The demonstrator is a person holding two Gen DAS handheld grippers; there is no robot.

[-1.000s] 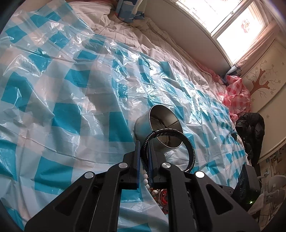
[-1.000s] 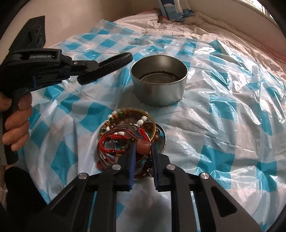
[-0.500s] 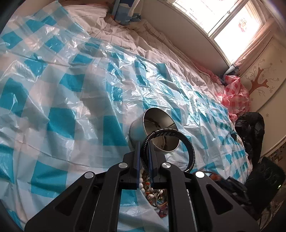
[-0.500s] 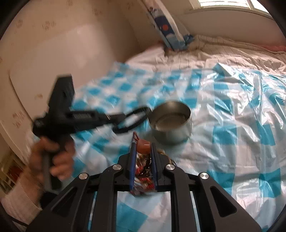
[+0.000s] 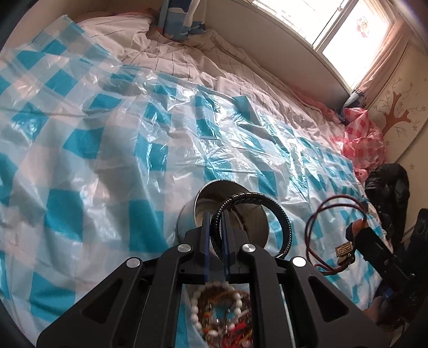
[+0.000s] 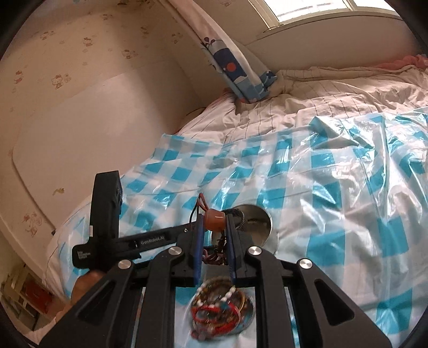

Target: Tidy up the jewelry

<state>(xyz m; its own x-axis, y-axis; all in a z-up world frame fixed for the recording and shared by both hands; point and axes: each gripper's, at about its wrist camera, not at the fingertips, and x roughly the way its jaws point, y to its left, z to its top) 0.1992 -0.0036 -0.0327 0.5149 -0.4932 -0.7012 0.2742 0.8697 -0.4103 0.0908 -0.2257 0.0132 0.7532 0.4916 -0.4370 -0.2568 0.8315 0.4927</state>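
Black braided bracelet (image 5: 251,211) pinched in left gripper (image 5: 216,235) above steel tin (image 5: 227,211); red cord bracelet (image 5: 331,235) clamped by bead in right gripper (image 6: 213,235); could snag or miss tin

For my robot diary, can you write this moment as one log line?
left gripper: shut on black bracelet | right gripper: shut on red cord bracelet | tin: nearby

A home bedroom. A bed (image 5: 240,80) with rumpled striped sheets fills both views, partly covered by a blue-and-white checked plastic sheet (image 5: 107,150). A cartoon-printed pillow (image 6: 235,67) leans against the wall, which carries small cartoon-cat wallpaper (image 6: 61,80). A window (image 5: 355,24) with a pink curtain (image 5: 385,61) lets in daylight, and a tree decal (image 5: 396,115) decorates the far wall.
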